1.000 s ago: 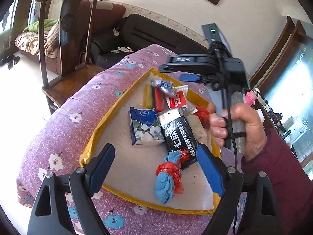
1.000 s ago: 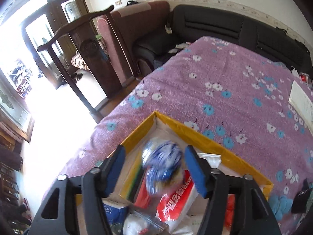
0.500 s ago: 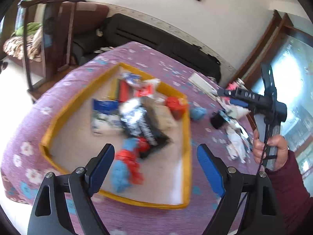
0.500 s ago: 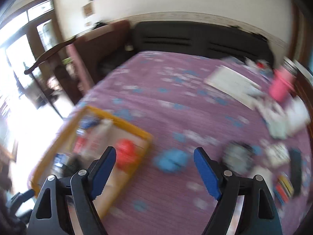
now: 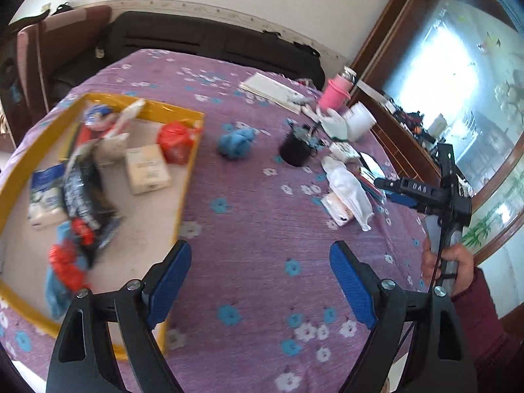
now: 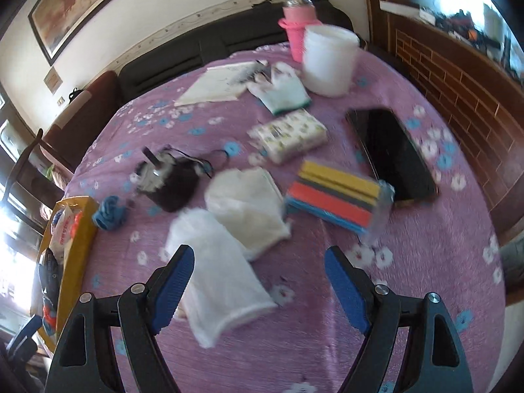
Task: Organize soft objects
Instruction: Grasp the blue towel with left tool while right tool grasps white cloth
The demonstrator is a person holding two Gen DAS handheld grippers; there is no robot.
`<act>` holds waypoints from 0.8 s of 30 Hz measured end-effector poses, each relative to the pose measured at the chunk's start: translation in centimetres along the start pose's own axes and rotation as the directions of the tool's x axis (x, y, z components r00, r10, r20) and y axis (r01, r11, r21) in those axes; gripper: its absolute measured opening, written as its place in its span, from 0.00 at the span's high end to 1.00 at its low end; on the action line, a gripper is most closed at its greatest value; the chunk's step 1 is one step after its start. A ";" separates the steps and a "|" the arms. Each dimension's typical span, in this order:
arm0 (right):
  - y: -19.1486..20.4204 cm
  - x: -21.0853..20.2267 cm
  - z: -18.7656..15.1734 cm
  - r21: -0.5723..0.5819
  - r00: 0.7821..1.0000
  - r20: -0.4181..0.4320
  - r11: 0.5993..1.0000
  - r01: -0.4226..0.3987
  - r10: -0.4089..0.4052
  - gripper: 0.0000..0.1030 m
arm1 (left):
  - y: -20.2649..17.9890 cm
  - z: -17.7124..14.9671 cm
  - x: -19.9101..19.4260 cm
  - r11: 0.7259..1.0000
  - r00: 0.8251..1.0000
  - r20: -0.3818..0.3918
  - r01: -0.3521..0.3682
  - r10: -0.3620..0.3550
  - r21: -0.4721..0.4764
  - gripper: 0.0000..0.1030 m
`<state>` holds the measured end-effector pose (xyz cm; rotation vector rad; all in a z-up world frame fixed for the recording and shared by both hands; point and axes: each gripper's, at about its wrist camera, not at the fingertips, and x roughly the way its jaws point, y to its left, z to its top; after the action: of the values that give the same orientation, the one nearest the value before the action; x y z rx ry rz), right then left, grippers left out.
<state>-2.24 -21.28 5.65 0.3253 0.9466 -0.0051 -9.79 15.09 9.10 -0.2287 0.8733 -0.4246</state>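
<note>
Sitting at the purple cloth's (image 5: pixel 262 222) left edge, yellow tray (image 5: pixel 186 177) is holding packets, red bundle (image 5: pixel 173 140); both grippers (image 5: pixel 260 281) (image 6: pixel 258 281) are gaping, empty.

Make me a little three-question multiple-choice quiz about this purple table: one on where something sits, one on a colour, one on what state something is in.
1. Where does the blue cloth bundle lie?
A. inside the yellow tray
B. on the purple cloth just outside the yellow tray
C. in the white tub

2. What colour is the bottle behind the white tub?
A. green
B. black
C. pink

3. How is the right gripper?
A. open and empty
C. clamped on a glove
B. clamped on the sponge pack

Answers: 1 B, it lies past the tray's rim. 2 C, its body is pink. 3 A, nothing is held between its blue pads.
</note>
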 end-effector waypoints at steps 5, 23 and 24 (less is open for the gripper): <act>0.5 1.4 -0.6 -0.023 0.998 0.023 0.998 -0.066 0.066 0.17 | -2.0 2.5 3.0 0.998 0.999 -0.020 -0.035 0.036 0.055 0.17; 3.0 2.8 -1.2 -0.155 0.974 0.141 0.976 -0.155 0.177 0.17 | -3.1 12.4 19.6 0.886 0.945 -0.054 -0.283 0.324 0.368 0.17; 3.1 2.9 -1.2 -0.158 0.974 0.139 0.975 -0.156 0.178 0.17 | -2.8 12.4 20.1 0.884 0.939 -0.066 -0.292 0.338 0.366 0.17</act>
<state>-1.04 -17.61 3.53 0.2645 0.7607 0.1908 10.51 3.82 3.99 0.2742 0.9250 -0.2838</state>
